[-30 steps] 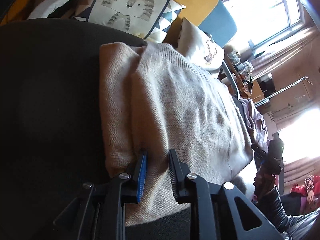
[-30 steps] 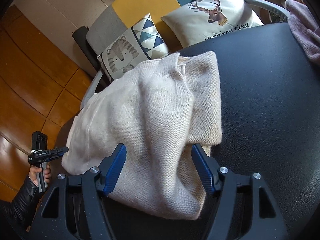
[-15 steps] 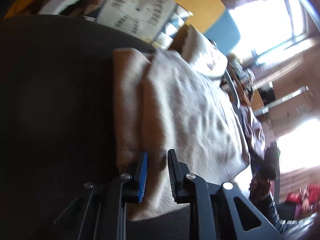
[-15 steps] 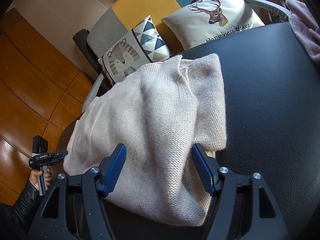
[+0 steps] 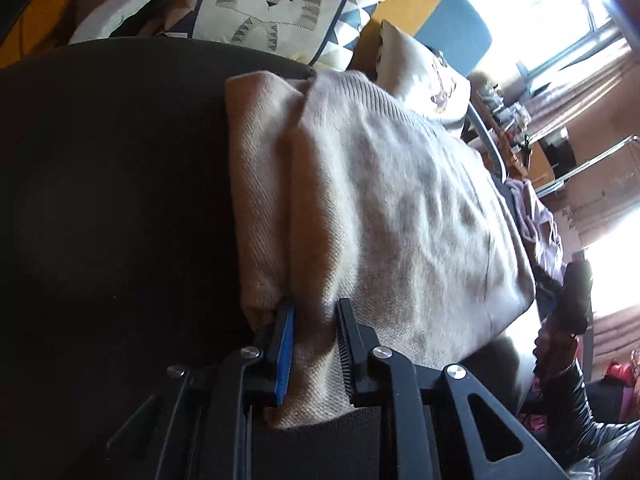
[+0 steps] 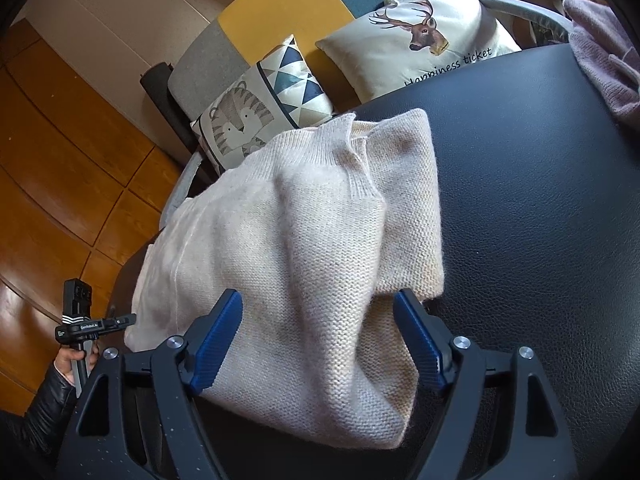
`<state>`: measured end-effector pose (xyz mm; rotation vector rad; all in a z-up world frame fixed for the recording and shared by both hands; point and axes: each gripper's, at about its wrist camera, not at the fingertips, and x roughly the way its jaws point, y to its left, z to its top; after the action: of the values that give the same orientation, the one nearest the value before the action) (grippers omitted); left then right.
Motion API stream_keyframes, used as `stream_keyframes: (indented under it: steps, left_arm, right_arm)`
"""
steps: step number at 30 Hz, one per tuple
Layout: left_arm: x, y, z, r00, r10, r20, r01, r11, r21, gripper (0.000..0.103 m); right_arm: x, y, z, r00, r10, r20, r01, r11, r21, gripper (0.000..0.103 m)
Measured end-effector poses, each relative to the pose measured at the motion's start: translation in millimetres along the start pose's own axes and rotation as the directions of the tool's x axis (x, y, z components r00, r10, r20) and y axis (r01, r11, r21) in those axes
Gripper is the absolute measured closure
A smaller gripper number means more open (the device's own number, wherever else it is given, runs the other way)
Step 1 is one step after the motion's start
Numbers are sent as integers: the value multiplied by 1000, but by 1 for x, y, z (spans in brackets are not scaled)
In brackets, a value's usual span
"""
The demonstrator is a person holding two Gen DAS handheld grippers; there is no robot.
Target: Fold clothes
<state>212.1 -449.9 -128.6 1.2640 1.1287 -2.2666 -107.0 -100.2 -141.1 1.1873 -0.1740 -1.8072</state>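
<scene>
Sweater (image 6: 304, 240) lying folded on the dark table (image 6: 540, 200): I am pinching its near-left hem in my left gripper (image 5: 314, 344) while my right gripper (image 6: 320, 340) is opening around the near-right fold, letting go gently.

Beyond my black desk (image 6: 540, 200) stood a yellow, grey and blue sofa (image 6: 280, 12) with tiger (image 6: 248, 120) and deer cushions (image 6: 420, 48). Orange wood floor (image 6: 52, 128) filled the left; bright windows (image 5: 532, 16) glared upper right.

The pink garment (image 6: 604, 52) at the counter's (image 6: 540, 200) far right corner runs past the frame edge; shelf clutter (image 5: 508, 120) is too blurred to identify.
</scene>
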Motion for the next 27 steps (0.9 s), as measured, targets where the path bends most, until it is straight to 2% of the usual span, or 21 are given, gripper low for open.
stream_keyframes:
  steps: [5, 7, 9, 11, 12, 13, 20, 23, 27]
  left_arm:
    - [0, 9, 2, 999, -44, -9, 44, 998, -44, 84]
    - [-1, 10, 0, 998, -60, -6, 59, 997, -40, 96]
    - [-3, 13, -4, 997, -73, 1, 73, 996, -48, 97]
    - [-8, 17, -9, 996, -86, 15, 86, 994, -62, 98]
    - [-10, 20, -13, 995, -96, 22, 97, 993, -71, 98]
    - [-10, 20, -16, 995, -100, 27, 102, 992, -79, 98]
    - [-16, 20, -41, 997, -77, 13, 78, 993, -90, 98]
    - [-14, 17, -39, 998, -67, 18, 69, 993, -92, 98]
    - [-13, 10, -38, 1000, -12, 12, 12, 1000, -27, 98]
  right_arm:
    - [4, 3, 0, 1000, 1, -22, -1, 1000, -14, 22]
    - [6, 5, 0, 999, 1, -36, -2, 1000, -29, 22]
    - [8, 7, 0, 998, 0, -56, -3, 999, -51, 24]
    - [11, 11, -1, 997, -12, -79, 6, 997, -82, 47]
    - [12, 12, -1, 995, -22, -92, 13, 995, -98, 73]
    - [12, 12, -2, 995, -25, -100, 15, 994, -105, 80]
    - [-2, 8, -8, 994, -37, -105, 25, 992, -120, 81]
    - [-5, 11, -11, 992, -54, -117, 38, 991, -131, 83]
    - [-6, 9, -15, 986, -96, -137, 76, 987, -140, 83]
